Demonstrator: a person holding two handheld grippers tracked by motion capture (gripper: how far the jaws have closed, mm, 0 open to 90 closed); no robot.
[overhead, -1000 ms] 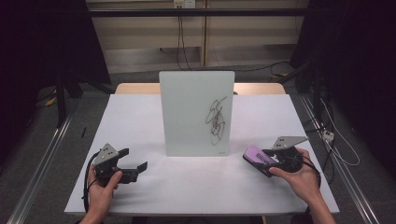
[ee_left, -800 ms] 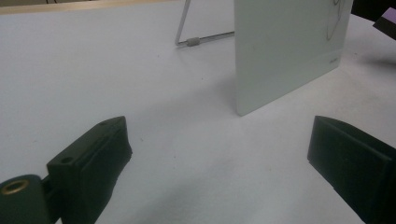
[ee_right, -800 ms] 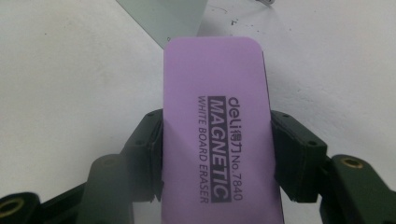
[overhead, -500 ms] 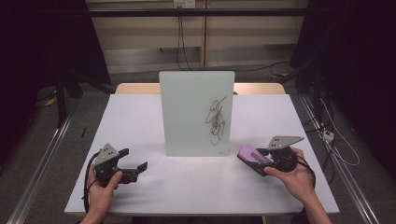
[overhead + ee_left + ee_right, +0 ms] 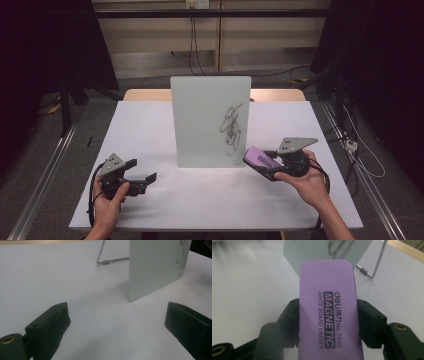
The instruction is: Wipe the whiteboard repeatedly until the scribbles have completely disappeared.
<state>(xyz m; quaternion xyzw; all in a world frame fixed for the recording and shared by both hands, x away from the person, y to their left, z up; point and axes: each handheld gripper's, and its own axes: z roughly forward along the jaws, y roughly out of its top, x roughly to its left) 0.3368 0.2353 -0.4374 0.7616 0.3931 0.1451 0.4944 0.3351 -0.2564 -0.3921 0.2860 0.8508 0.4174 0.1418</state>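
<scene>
Right gripper view shows the right gripper (image 5: 328, 322) clamping the purple eraser (image 5: 328, 307), which should meet the whiteboard's (image 5: 210, 120) scribble (image 5: 232, 130) flat, while the left gripper's (image 5: 142, 179) fingers stand apart.

purple rectangular plastic whiteboard eraser (image 5: 328, 307): smooth, matt, printed black | pale upright glass-like board (image 5: 210, 120): smooth, faintly glossy | thin bent metal stand wire (image 5: 110, 260): shiny | white flat table top (image 5: 150, 130): matt, smooth | black plastic-looking left gripper (image 5: 117, 330): matt

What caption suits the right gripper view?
Right tool clamps a purple whiteboard eraser before the scribbled board.
</scene>
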